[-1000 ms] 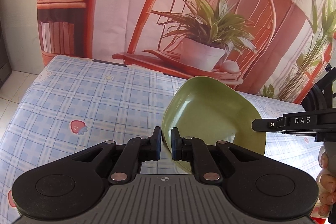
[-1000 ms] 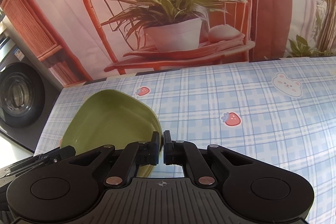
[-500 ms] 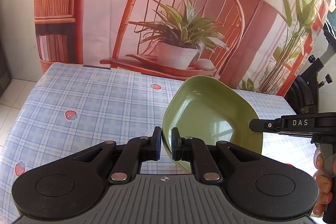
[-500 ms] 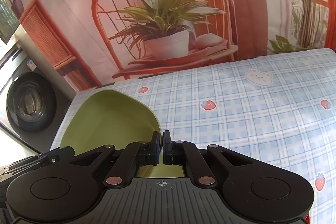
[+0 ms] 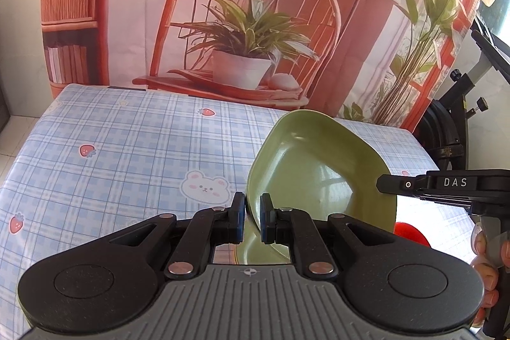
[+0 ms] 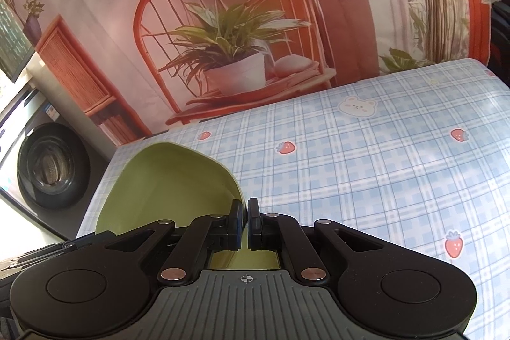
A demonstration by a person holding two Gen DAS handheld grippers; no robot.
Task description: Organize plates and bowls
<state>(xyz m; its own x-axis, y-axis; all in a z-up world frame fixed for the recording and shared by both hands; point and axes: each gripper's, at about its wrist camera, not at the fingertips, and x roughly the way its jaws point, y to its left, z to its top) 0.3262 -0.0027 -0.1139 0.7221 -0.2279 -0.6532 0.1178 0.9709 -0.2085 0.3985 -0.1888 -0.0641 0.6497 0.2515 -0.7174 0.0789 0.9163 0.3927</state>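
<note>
A green squarish bowl is held tilted above the table, its hollow facing right in the left wrist view. My left gripper is shut on its near left rim. The bowl also shows in the right wrist view, where my right gripper is shut on its right rim. The right gripper's body shows at the right edge of the left wrist view. A red object peeks out below the bowl; I cannot tell what it is.
The table carries a blue plaid cloth with strawberries and bears, also in the right wrist view. A printed backdrop hangs behind it. A washing machine stands left of the table. Black equipment stands at the right.
Both grippers have lifted with the bowl and drawn back; more of the table's far edge and the backdrop shows. The bowl stays gripped on both rims.
</note>
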